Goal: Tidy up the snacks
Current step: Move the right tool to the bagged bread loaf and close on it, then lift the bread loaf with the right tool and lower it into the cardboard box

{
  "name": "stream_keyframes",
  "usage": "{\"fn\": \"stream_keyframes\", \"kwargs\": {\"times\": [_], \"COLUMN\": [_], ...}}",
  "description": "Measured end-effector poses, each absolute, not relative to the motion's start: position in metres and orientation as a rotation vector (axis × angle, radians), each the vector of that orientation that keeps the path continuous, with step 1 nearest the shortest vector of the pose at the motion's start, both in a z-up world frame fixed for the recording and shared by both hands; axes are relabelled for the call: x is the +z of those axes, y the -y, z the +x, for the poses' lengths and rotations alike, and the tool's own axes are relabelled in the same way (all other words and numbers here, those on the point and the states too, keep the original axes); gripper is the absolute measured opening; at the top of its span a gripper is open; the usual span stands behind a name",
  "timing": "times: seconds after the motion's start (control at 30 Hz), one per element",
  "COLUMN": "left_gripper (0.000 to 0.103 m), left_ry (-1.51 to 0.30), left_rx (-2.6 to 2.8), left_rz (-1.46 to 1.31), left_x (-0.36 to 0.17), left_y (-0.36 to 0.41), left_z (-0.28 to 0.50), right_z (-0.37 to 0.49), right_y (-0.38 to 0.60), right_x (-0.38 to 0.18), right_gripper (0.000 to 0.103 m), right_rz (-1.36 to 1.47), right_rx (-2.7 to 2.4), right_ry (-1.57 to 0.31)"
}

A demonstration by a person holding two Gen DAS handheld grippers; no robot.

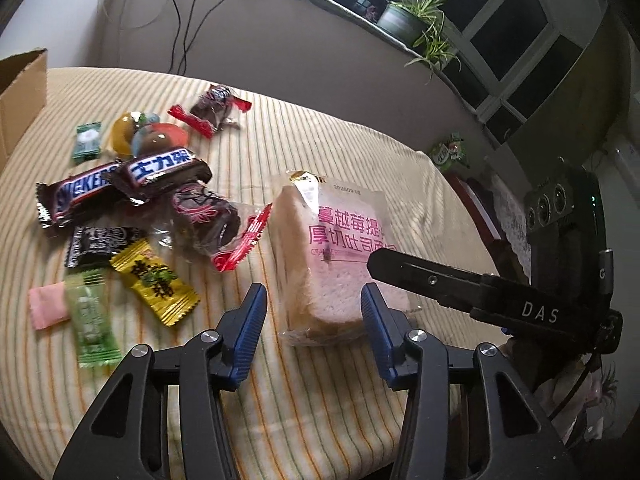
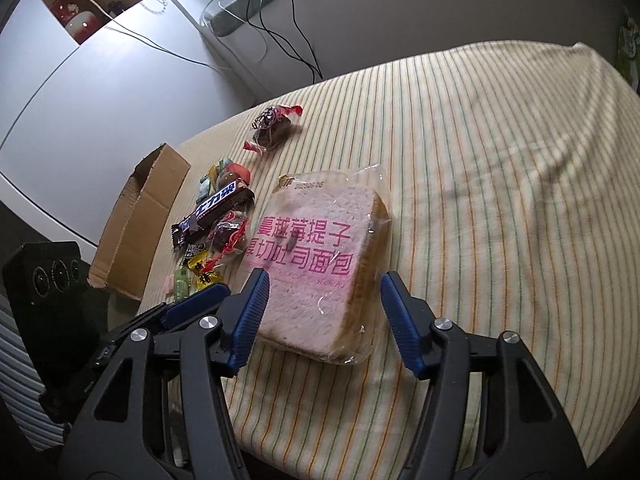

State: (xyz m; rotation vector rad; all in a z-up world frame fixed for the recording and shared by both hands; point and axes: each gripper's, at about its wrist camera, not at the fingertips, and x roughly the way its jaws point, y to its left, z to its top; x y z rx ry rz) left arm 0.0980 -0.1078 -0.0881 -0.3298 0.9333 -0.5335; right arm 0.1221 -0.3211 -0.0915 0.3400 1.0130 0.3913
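Room first: pale wall (image 1: 280,40) behind the table, dark cables (image 1: 184,20) hanging down it, and a window ledge with a potted plant (image 1: 416,16) to your right. White cabinet (image 2: 80,92) shows in the right wrist view.

Table is covered by a striped cloth (image 2: 500,200), cream with thin coloured lines, lightly creased. An open cardboard box (image 2: 140,220) sits at the cloth's left edge.

Bagged bread (image 2: 320,264), pink print on clear wrap, lies flat near the cloth's near edge, just right of the snack pile.

Your right gripper (image 2: 324,312) has its fingers spread wide on either side of the bread's near end; contact cannot be confirmed. Your left gripper (image 1: 314,316) is likewise spread, blue pads (image 1: 252,320) either side of the same bread's near corner.

Snack pile left of the bread: two chocolate bars (image 1: 120,184), a red-ended cake packet (image 1: 216,224), yellow candy (image 1: 156,280), green candy (image 1: 90,316), pink candy (image 1: 48,304). A second cake packet (image 1: 216,108) lies apart, farther back.
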Motion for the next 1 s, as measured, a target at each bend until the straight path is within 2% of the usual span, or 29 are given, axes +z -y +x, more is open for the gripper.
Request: {"fn": "stream_keyframes", "kwargs": {"times": [0.53, 0.63, 0.73, 0.87, 1.0], "left_gripper": [0.045, 0.044, 0.042, 0.041, 0.040], "left_ry": [-0.958, -0.956, -0.952, -0.942, -0.934], "left_rx": [-0.591, -0.600, -0.605, -0.608, -0.607], "left_rz": [-0.302, -0.296, -0.286, -0.267, -0.250], "left_x": [-0.094, -0.094, -0.093, -0.091, -0.089], "left_y": [0.125, 0.125, 0.127, 0.129, 0.132], "left_z": [0.110, 0.109, 0.109, 0.109, 0.107], "right_z": [0.132, 0.135, 0.135, 0.133, 0.131], "right_y": [0.334, 0.336, 0.334, 0.324, 0.319], "right_x": [-0.106, -0.108, -0.108, -0.106, -0.104], "right_gripper": [0.062, 0.072, 0.074, 0.074, 0.066], "right_rz": [0.436, 0.468, 0.473, 0.431, 0.393], "right_rx": [0.427, 0.460, 0.471, 0.471, 0.454], "right_ry": [-1.087, -1.101, -1.105, -1.101, -1.095]}}
